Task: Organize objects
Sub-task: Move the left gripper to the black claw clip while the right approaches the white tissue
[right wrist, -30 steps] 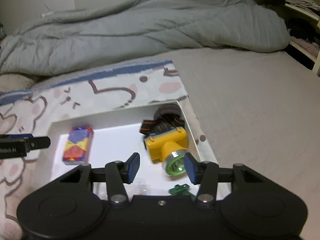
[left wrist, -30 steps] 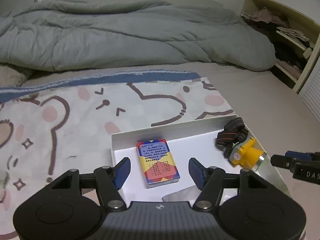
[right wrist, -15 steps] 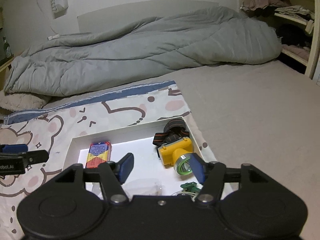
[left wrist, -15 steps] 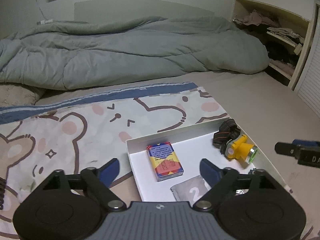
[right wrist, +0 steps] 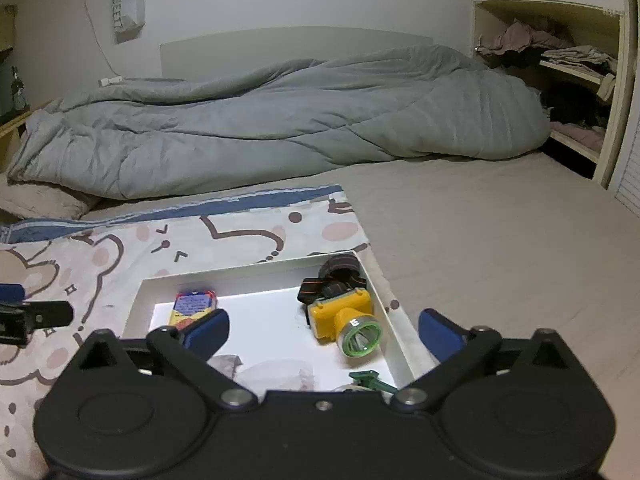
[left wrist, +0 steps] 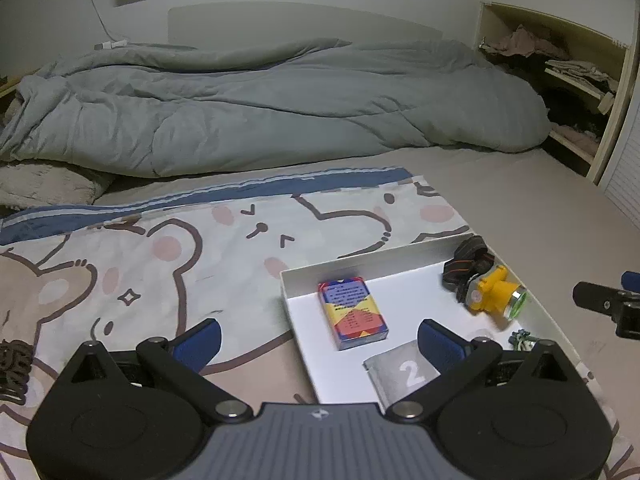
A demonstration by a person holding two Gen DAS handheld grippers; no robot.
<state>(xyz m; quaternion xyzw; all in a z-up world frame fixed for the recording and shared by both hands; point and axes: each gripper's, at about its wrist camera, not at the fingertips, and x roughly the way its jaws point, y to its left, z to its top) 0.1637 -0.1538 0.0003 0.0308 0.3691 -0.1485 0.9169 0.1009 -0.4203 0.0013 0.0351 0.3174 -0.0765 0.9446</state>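
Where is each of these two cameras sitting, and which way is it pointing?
Left wrist: rides on the left gripper, looking forward and down over its opening blue fingers at the white tray; nothing between them. The right gripper's tip pokes in at the right edge.
Right wrist: rides on the right gripper, its fingers also opening on nothing, facing the same tray from its right side; the left gripper's tip shows at the left edge.
Shared: tray, colourful box, yellow headlamp, grey duvet.
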